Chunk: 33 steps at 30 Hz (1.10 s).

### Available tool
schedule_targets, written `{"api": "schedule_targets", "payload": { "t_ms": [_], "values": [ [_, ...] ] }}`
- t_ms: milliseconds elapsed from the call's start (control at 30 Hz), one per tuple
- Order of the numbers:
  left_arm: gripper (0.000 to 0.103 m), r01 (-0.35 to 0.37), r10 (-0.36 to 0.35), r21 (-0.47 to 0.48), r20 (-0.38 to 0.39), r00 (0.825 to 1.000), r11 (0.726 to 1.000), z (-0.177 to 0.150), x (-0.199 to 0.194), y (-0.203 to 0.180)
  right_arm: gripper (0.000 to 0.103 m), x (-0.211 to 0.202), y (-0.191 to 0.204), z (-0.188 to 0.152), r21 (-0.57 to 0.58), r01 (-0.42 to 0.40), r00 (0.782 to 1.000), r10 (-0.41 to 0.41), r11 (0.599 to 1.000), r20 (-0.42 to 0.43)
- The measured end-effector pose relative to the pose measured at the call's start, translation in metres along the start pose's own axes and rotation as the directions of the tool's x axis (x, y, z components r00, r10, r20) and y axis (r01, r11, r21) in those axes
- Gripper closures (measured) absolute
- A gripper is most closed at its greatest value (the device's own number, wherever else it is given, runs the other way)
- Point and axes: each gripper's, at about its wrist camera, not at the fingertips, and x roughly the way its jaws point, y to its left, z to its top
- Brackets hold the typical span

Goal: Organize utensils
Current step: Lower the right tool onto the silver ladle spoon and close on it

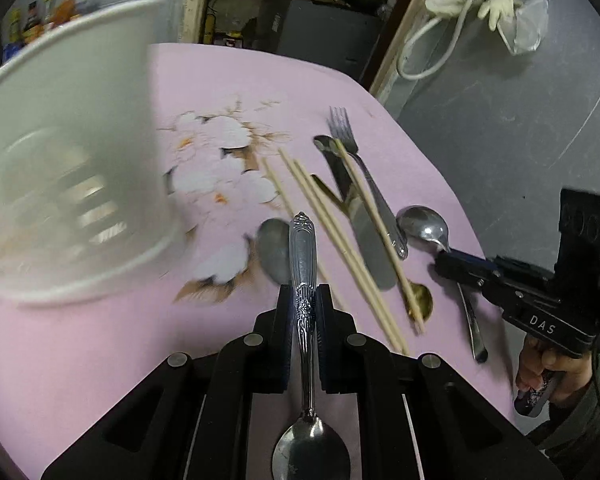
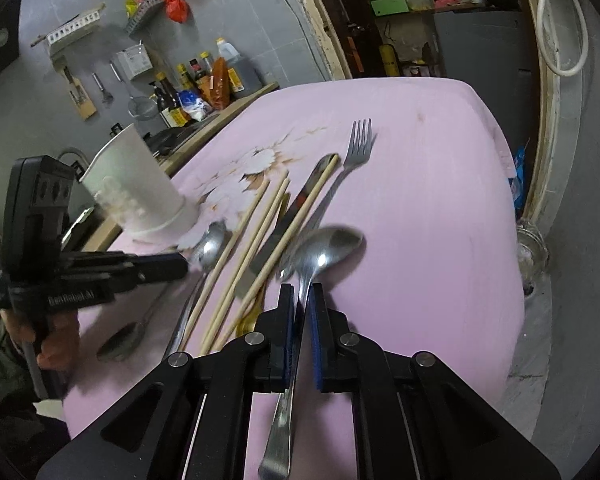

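Left gripper (image 1: pixel 305 300) squeezing a fancy spoon (image 1: pixel 304 280) by its handle, bowl end hanging back toward the camera, handle tip pointing ahead. White cup (image 1: pixel 72 152) sitting up ahead and to the left of it on the pink table (image 1: pixel 260 80), blurry. Right gripper (image 2: pixel 300 300) pinching a plain spoon (image 2: pixel 324 246) by the neck, bowl sticking out in front. Lying ahead and to the left of that gripper: chopsticks (image 2: pixel 256 224), a knife (image 2: pixel 296 216), a fork (image 2: pixel 356 148) and one more spoon (image 2: pixel 210 246), all close together.
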Motion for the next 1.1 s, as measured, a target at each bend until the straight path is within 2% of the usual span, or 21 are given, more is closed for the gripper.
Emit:
{"api": "schedule_targets", "payload": {
  "t_ms": [200, 300, 333, 367, 500, 633, 767, 900, 1100],
  "values": [
    [0.095, -0.046, 0.047, -0.052, 0.020, 0.999, 0.998, -0.019, -0.016, 0.017, 0.094, -0.009, 0.008, -0.013, -0.037, 0.057, 0.998, -0.056, 0.998, 0.018],
    [0.095, -0.038, 0.039, -0.067, 0.016, 0.999, 0.997, -0.021, -0.019, 0.019, 0.084, -0.009, 0.014, -0.014, -0.070, 0.106, 0.994, -0.104, 0.992, 0.026],
    [0.095, -0.048, 0.048, -0.056, 0.014, 0.999, 0.997, -0.021, -0.019, 0.017, 0.077, -0.009, 0.018, -0.014, -0.087, 0.125, 0.992, -0.123, 0.988, 0.031],
    [0.095, -0.058, 0.059, -0.043, 0.013, 0.998, 0.997, -0.019, -0.019, 0.016, 0.074, -0.009, 0.021, -0.014, -0.102, 0.141, 0.990, -0.138, 0.985, 0.034],
    [0.095, -0.100, 0.100, 0.029, -0.002, 0.995, 0.995, -0.026, -0.020, 0.011, 0.064, -0.002, 0.037, -0.014, -0.207, 0.273, 0.962, -0.271, 0.939, 0.042],
    [0.092, -0.124, 0.129, 0.112, -0.035, 0.991, 0.986, -0.031, -0.020, 0.006, 0.054, 0.010, 0.042, -0.008, -0.283, 0.358, 0.931, -0.362, 0.890, 0.038],
    [0.088, -0.139, 0.160, 0.200, -0.096, 0.982, 0.970, -0.029, -0.015, -0.003, 0.054, 0.022, 0.036, -0.001, -0.286, 0.364, 0.927, -0.375, 0.887, 0.015],
    [0.084, -0.147, 0.201, 0.288, -0.168, 0.965, 0.946, -0.027, -0.011, -0.010, 0.054, 0.024, 0.036, 0.000, -0.281, 0.368, 0.925, -0.381, 0.886, 0.010],
    [0.084, -0.178, 0.269, 0.377, -0.202, 0.942, 0.909, -0.027, -0.002, -0.022, 0.057, 0.025, 0.044, -0.005, -0.303, 0.380, 0.919, -0.394, 0.874, 0.015]
  ]
}}
